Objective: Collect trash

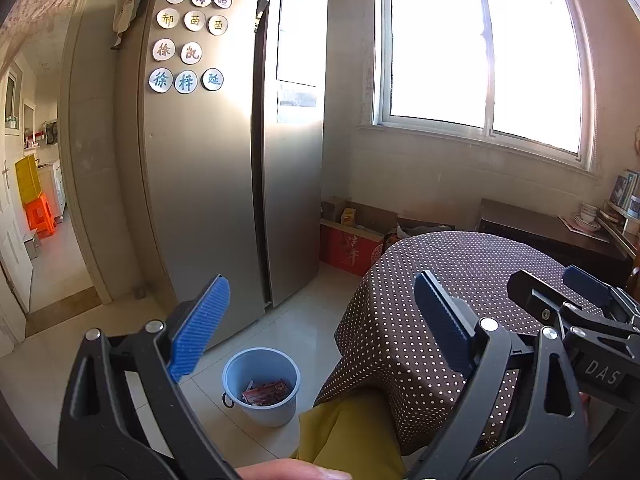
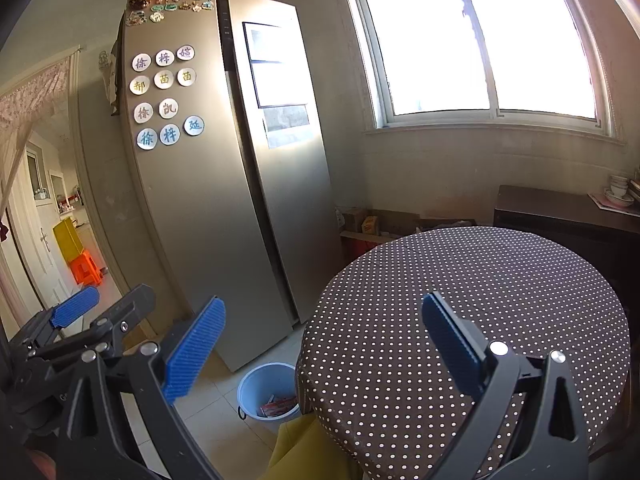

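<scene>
Left wrist | trash (image 1: 266,392) in bucket (image 1: 240,372) | below parted, empty jaws

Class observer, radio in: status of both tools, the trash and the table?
Left tool open, empty. Right tool open, empty. Red wrappers in blue bucket on floor. Polka-dot table bare; nothing blocking.

My left gripper (image 1: 320,328) and right gripper (image 2: 324,344) look the same: black plastic frames w/ triangular cut-outs in the arms, round silver pivot screws at the joints, and bright blue ribbed pads (image 1: 200,328) on each finger. From the left wrist cam, the right gripper's body (image 1: 592,336) shows a small label in white letters, "DAS", plus a small screw on its black linkage. I'm wearing mustard-yellow fabric (image 1: 352,436), visible low in both views.
</scene>
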Available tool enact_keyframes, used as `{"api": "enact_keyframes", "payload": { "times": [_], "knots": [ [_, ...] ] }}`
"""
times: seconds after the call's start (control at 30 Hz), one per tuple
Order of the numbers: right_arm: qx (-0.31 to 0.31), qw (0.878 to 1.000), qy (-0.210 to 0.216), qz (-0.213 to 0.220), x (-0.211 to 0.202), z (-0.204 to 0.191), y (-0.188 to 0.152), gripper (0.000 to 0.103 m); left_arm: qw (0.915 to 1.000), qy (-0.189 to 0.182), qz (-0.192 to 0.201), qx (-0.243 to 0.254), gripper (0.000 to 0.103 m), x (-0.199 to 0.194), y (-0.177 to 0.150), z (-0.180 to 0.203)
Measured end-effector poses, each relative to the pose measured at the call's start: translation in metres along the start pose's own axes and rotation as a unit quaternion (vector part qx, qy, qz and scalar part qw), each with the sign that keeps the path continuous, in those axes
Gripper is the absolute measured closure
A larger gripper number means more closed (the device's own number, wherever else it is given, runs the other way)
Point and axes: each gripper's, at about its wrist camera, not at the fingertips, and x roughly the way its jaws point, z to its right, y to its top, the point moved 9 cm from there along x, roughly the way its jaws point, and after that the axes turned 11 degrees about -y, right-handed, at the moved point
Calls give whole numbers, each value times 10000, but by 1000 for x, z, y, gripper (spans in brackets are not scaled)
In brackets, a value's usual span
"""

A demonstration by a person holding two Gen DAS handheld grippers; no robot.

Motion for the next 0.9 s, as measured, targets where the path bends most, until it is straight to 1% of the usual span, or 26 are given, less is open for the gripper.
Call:
{"api": "enact_keyframes", "payload": {
  "times": [0.63, 0.9],
  "knots": [
    [32, 9999, 15, -134, 4, 1, -2, 6, 10000, 27, -77, 1, 11, -1, -3, 2],
    [-18, 10000, -8, -92, 1, 0, -2, 6, 10000, 8, -79, -31, 11, -2, -4, 3]
  ]
}}
